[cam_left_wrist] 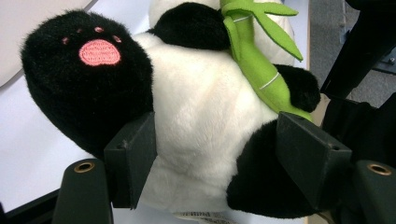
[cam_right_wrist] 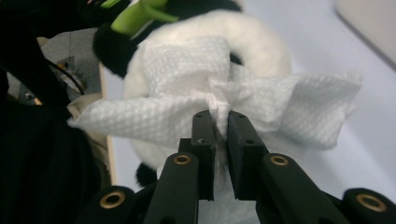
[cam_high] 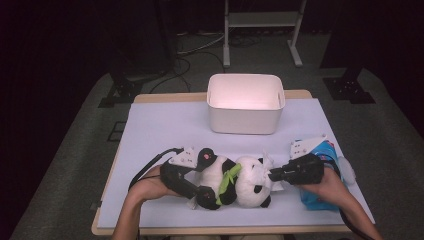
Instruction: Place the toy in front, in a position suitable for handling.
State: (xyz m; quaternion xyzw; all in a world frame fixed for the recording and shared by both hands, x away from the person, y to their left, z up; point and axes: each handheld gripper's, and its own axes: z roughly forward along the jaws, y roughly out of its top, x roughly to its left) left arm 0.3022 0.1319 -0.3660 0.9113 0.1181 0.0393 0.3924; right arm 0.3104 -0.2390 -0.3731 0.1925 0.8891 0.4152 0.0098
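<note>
Pinching a white wipe point(cam_right_wrist: 219, 105) against the panda point(cam_high: 232, 181).

Soft, fuzzy plush on the panda toy point(cam_left_wrist: 205, 121), deep matt black and creamy white pile, with a stitched pink paw pad point(cam_left_wrist: 99, 52) and smooth green felt-like cloth for the bamboo point(cam_left_wrist: 259, 65). Thin embossed paper on the white tissue point(cam_right_wrist: 261, 107), waffled and crumpled, pinched between matt black plastic jaws with brass-coloured metal fittings. Far off, smooth white plastic on the bin point(cam_high: 245, 117), faintly glossy inside, over a flat matt pale-lilac table cover point(cam_high: 160, 130) edged with light wood.
</note>
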